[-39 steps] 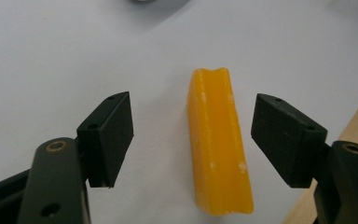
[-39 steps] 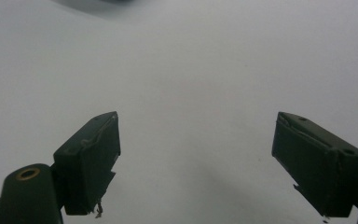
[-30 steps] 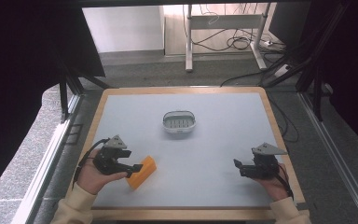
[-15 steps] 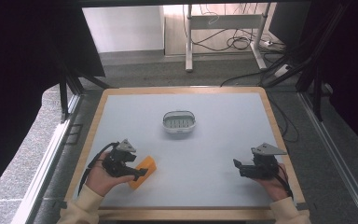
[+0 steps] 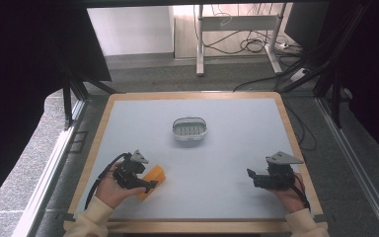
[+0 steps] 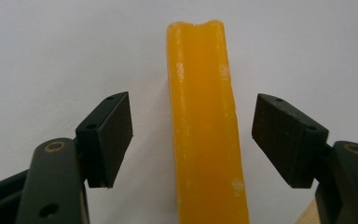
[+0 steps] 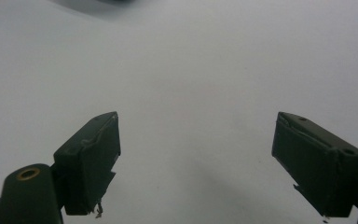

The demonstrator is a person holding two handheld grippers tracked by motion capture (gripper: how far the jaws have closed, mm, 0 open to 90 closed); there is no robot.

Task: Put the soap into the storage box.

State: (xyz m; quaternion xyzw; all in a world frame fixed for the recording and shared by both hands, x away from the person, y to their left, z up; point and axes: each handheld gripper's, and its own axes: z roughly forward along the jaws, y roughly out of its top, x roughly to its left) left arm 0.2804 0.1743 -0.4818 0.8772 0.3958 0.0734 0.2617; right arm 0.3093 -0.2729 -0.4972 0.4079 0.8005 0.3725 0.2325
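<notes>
orange bar's (image 6: 207, 130) near end beyond the picture's bottom edge

A white table (image 5: 227, 148) with a wooden rim is being viewed from above, and a small oval basket (image 5: 190, 131) is being taken as the landmark near its middle. Nearer the person than the basket and to its left, the left gripper (image 5: 145, 185) is being held against an orange block (image 5: 153, 178) that is lying on the table, with the jaws' spacing being too small to tell. Nearer than the basket and to its right, well apart from it, the right gripper (image 5: 250, 175) is being held low over bare table.
</notes>
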